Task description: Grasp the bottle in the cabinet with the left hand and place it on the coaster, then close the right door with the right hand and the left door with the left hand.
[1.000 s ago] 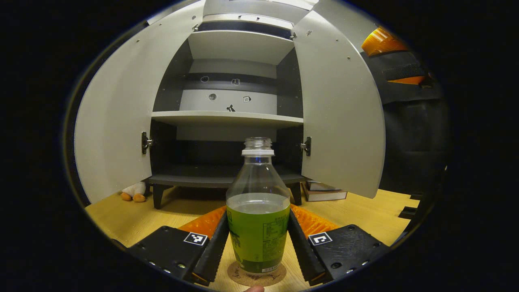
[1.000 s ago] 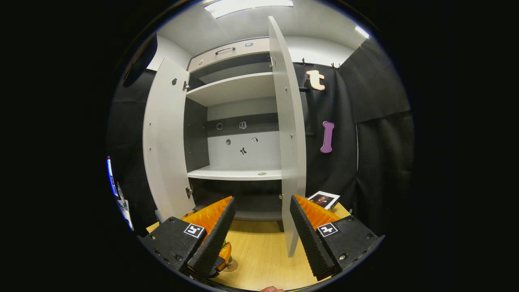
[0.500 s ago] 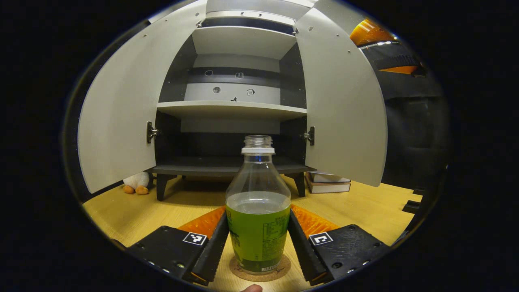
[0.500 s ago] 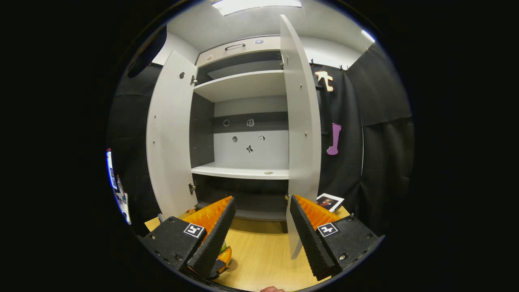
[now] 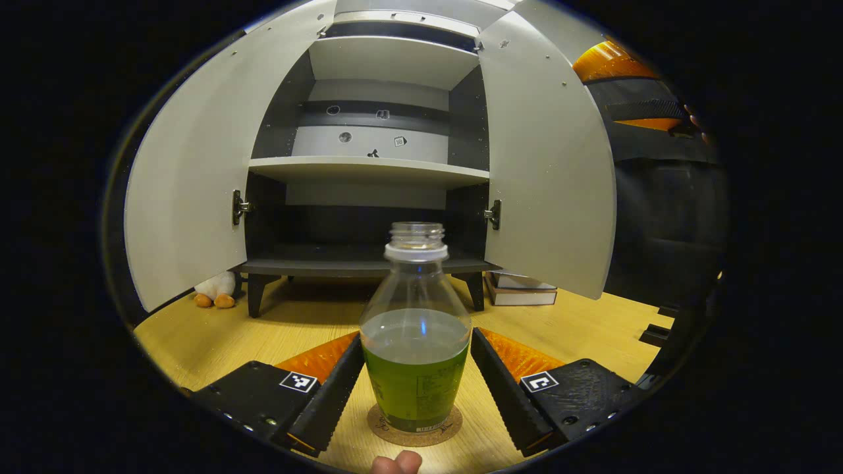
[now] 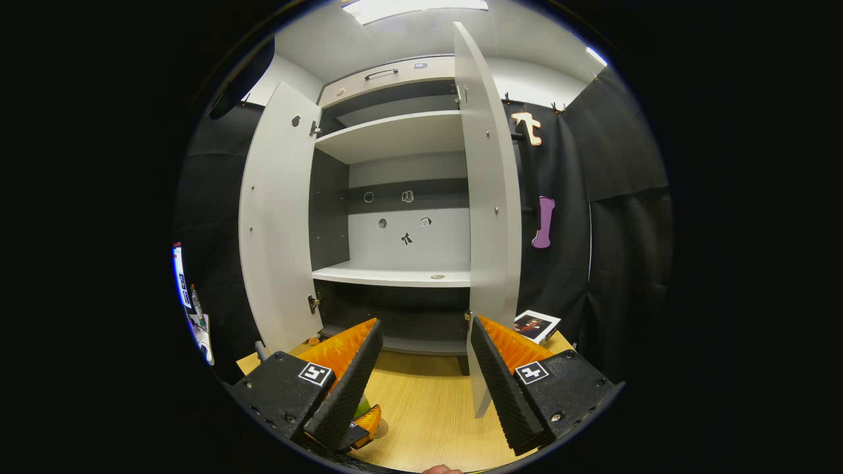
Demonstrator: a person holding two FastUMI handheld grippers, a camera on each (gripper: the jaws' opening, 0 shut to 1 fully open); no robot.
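Observation:
A clear bottle (image 5: 416, 355) with green liquid and no cap stands upright on a round cork coaster (image 5: 413, 428) on the wooden tabletop. My left gripper (image 5: 417, 337) is open, with one finger on each side of the bottle and a narrow gap to its lower body. The grey cabinet behind has its left door (image 5: 191, 184) and right door (image 5: 546, 171) swung wide. My right gripper (image 6: 427, 324) is open and holds nothing. It hovers in front of the right door's edge (image 6: 490, 217), beside the left door (image 6: 276, 217).
A plush toy (image 5: 214, 293) lies by the cabinet's left leg, and stacked books (image 5: 520, 289) lie under the right door. A picture card (image 6: 537, 326) rests right of the cabinet. The cabinet's middle shelf (image 5: 369, 171) is bare. A person's fingertip (image 5: 395, 463) shows at the bottom.
My left gripper's fingers have spread apart off the bottle, which now stands free on the coaster. The right gripper has shifted slightly towards the right door's edge.

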